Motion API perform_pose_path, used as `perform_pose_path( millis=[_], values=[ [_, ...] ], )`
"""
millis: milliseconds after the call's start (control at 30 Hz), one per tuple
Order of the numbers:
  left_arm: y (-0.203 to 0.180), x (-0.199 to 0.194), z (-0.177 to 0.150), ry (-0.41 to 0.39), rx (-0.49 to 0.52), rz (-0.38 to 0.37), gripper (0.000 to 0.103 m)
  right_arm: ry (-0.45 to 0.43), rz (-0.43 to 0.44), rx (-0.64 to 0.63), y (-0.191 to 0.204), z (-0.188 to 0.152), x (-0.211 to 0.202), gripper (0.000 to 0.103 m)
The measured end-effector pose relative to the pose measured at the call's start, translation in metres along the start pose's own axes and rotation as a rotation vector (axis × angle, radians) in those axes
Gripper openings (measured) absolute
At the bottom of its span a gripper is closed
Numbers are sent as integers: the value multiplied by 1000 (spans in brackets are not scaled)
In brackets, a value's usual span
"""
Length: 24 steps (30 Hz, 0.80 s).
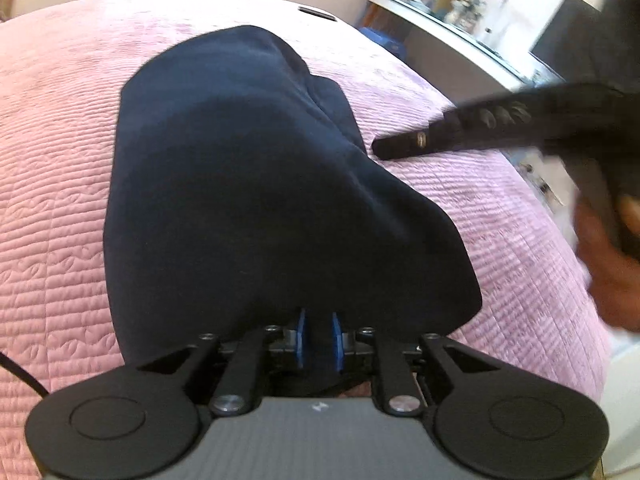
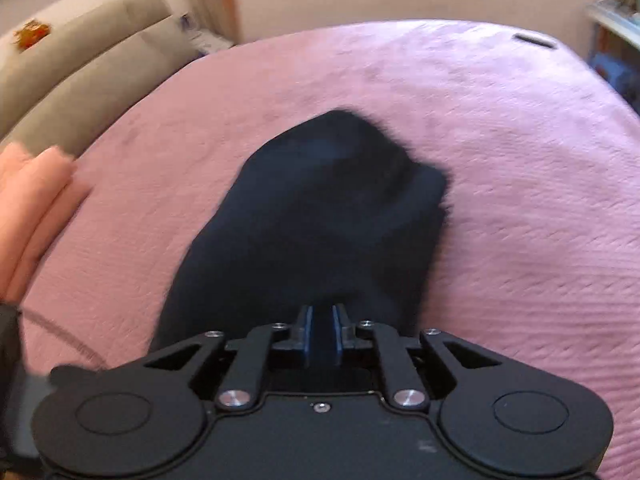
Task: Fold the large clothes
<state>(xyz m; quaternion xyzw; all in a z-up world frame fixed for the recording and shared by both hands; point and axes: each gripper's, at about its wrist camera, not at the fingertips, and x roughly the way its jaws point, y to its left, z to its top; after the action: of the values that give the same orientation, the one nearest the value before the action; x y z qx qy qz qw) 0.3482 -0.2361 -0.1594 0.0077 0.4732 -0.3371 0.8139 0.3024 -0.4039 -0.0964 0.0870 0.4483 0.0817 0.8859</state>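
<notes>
Both grippers [image 1: 319, 334] [image 2: 323, 330] pinch navy garment [image 1: 256, 184].

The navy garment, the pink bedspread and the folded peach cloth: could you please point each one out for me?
Navy garment [image 1: 248, 184]: left wrist view, middle of the dark cloth.
Pink bedspread [image 2: 520, 152]: right wrist view, bare quilted part right of the garment.
Folded peach cloth [image 2: 36, 200]: right wrist view, stacked folds at the left edge.
</notes>
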Motion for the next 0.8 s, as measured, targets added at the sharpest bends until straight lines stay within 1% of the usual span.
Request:
perform_pose_path(
  millis=[33, 67, 100, 167, 200, 233, 333, 400, 433, 500, 533, 567, 600, 633, 667, 733, 800],
  values=[
    [-4, 1, -3, -7, -8, 13, 16, 29, -21, -34, 7, -9, 8, 11],
    [-6, 1, -4, -16, -16, 25, 16, 64, -68, -63, 11, -20, 20, 11],
    [-5, 1, -7, -23, -24, 40, 16, 103, -115, -72, 10, -31, 31, 7],
    [-9, 3, -10, -31, -28, 67, 16, 161, -163, -21, -2, -46, 45, 0],
    [-7, -2, -8, -34, -16, 76, 16, 162, -166, 10, -9, -53, 42, 0],
    [-10, -2, -8, -34, -2, 87, 16, 151, -174, 30, -10, -56, 33, 0],
    [-24, -9, -9, -57, 82, 109, 17, 110, -219, 43, -1, -56, 12, 1],
    [-31, -19, -10, -76, 141, 134, 18, 53, -204, 59, 7, -53, 0, 8],
    [-33, -27, -13, -98, 153, 142, 18, 19, -194, 58, 13, -52, -2, 8],
    [-28, -41, -15, -134, 138, 134, 20, -11, -202, 42, 23, -49, 4, 9],
    [-25, -47, -16, -151, 124, 135, 21, -12, -218, 37, 28, -53, 10, 10],
    [-20, -51, -17, -173, 111, 141, 23, 1, -241, 44, 30, -58, 20, 10],
    [-15, -54, -17, -187, 104, 158, 25, 32, -265, 71, 28, -66, 30, 10],
    [-10, -52, -18, -194, 102, 181, 25, 63, -268, 104, 24, -73, 39, 9],
    [-8, -50, -20, -200, 97, 192, 24, 92, -251, 150, 19, -82, 46, 7],
    [-2, -47, -26, -223, 66, 188, 23, 41, -251, 165, 21, -92, 39, 7],
    [-2, -44, -35, -240, 69, 207, 23, 5, -256, 162, 25, -99, 32, 9]
  ],
)
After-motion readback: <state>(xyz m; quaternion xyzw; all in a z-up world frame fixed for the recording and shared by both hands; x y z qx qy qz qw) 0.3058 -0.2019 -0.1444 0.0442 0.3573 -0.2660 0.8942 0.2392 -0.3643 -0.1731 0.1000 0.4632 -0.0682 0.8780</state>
